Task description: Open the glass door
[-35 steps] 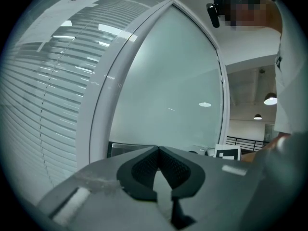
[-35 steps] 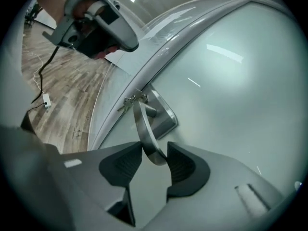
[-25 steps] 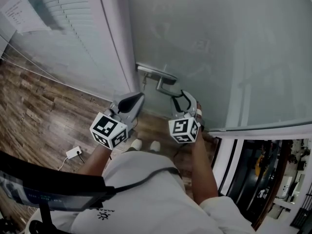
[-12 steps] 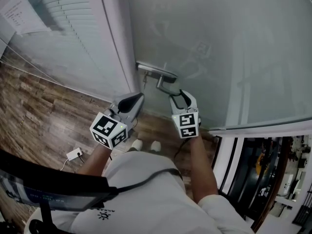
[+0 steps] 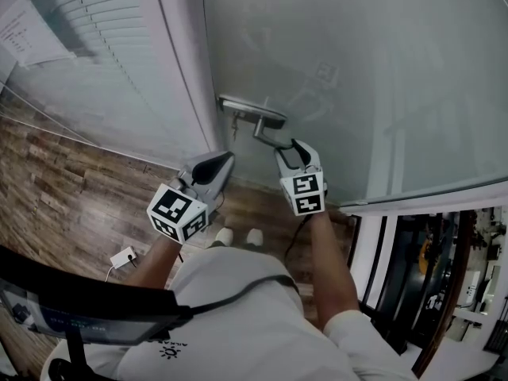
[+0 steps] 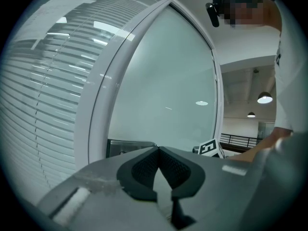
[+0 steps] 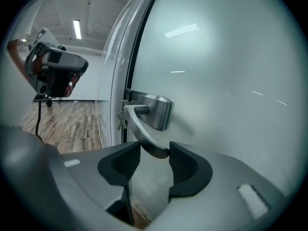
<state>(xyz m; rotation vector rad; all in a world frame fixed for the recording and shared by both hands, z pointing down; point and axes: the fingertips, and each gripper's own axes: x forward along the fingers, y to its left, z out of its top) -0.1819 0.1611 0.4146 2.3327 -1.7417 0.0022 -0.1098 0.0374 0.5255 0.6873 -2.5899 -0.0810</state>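
Observation:
The frosted glass door (image 5: 357, 70) carries a metal handle plate (image 5: 252, 111) with a lever (image 5: 268, 138) curving down from it. My right gripper (image 5: 290, 149) is at the lever's free end, its jaws on either side of it. In the right gripper view the lever tip (image 7: 153, 147) sits between the two pads of the right gripper (image 7: 154, 152) and touches both. Keys (image 7: 121, 117) hang at the plate's left side. My left gripper (image 5: 225, 159) hovers left of the handle, shut and holding nothing; its pads meet in the left gripper view (image 6: 159, 152).
A white door frame (image 5: 181, 62) and a window with blinds (image 5: 95, 54) stand left of the door. Below is wooden floor (image 5: 63, 181) with a white plug and cable (image 5: 121, 255). The person's shoes (image 5: 236, 235) are near the door. The door's edge (image 5: 421, 193) runs at the right.
My right gripper has risen towards the door and come onto the lever's end, its marker cube turning. The left gripper has stayed in place.

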